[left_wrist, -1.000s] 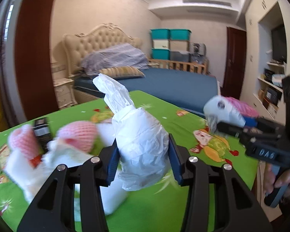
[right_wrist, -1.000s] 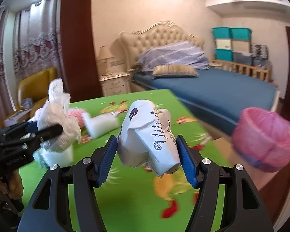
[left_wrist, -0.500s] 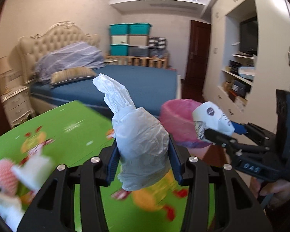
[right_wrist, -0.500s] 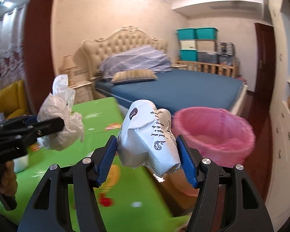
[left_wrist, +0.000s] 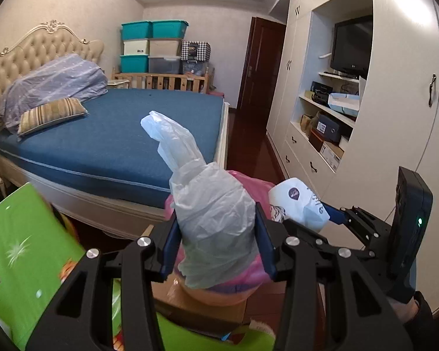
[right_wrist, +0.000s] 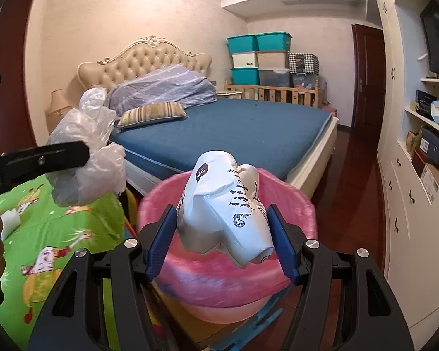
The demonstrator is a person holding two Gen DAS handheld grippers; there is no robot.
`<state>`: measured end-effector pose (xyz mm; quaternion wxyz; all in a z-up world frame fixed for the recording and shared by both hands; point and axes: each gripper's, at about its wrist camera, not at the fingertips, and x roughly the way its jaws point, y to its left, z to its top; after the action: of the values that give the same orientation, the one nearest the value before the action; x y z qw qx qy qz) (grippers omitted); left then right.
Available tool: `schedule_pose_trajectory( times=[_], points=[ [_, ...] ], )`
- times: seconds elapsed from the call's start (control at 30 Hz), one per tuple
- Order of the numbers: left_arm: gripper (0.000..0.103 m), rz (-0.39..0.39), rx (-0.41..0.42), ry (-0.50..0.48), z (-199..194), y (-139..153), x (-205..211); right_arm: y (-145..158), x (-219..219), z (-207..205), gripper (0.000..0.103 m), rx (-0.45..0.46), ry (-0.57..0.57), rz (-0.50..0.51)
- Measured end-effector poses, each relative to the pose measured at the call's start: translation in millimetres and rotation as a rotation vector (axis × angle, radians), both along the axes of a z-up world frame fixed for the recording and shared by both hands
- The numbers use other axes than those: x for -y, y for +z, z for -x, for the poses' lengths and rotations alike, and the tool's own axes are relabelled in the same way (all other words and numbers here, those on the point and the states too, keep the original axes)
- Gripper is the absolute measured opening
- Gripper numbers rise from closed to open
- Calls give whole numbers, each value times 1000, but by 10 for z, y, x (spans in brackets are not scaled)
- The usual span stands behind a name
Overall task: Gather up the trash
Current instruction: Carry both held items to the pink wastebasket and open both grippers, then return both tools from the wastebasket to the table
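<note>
Bedroom fills the background: a blue bed [right_wrist: 243, 128] across the middle, white cabinets [left_wrist: 395, 111] down the right edge, and a green table [right_wrist: 58, 234] at lower left in both views.

Your left gripper [left_wrist: 216, 235] pinches a crumpled plastic bag [left_wrist: 210, 204] between its blue pads; the bag's twisted tail stands up and leans toward upper left of the frame. Your right gripper [right_wrist: 222, 229] clamps a crushed paper cup [right_wrist: 222, 204], long axis running from upper left to lower right between the pads. Both sets of fingers are pressed against their loads, neither spread free.

What matters now is the pink-lined bin [right_wrist: 292, 204]. In the right wrist view it sits directly behind and below the cup, its mouth spreading to either side of the fingers, so that hand looks to be over or nearly over the opening. In the left wrist view only slivers of pink [left_wrist: 248, 178] show around the bag, and the bin lies ahead and slightly right of the fingers, with the table edge close beneath.

By my reading your right hand is the nearer one and better lined up to let go first; the left likely needs to carry farther forward and right before releasing.
</note>
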<state>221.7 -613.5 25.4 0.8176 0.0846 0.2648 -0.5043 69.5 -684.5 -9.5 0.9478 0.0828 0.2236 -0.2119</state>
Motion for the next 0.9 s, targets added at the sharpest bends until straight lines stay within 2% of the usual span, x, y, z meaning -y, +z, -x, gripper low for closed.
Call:
schedule_pose_trajectory(
  times=[0.13,0.23,0.3,0.33,0.37,0.4,0.43,0.63,0.8,0.9],
  points=[
    [45,-16,-32,-8,-122,-70,444,-86,222,21,61,-14,-20,-11],
    [46,-27,-60,-22,-208,-123,679,-105,234,28,62,-13,-20,-5],
    [49,-35,-64,-23,-234,-141,695,-119,298,-2,63,-12,-15,3],
    [54,-38,-55,-17,-254,-158,768,-133,317,-18,63,-12,-4,5],
    [61,-39,-49,-9,-228,-159,742,-141,312,-21,72,-17,4,7],
    [75,-39,-44,-1,-243,-158,729,-146,247,-8,79,-23,5,12],
    [80,-32,-35,13,-259,-145,680,-156,266,-6,84,-22,-5,17],
    [83,-15,12,69,-285,-25,237,-100,95,85,84,1,17,-7],
    [91,15,40,129,-158,58,-375,42,-318,101,84,5,105,57],
    [92,42,36,169,-16,71,-805,66,-507,50,84,-8,146,75]
  ],
)
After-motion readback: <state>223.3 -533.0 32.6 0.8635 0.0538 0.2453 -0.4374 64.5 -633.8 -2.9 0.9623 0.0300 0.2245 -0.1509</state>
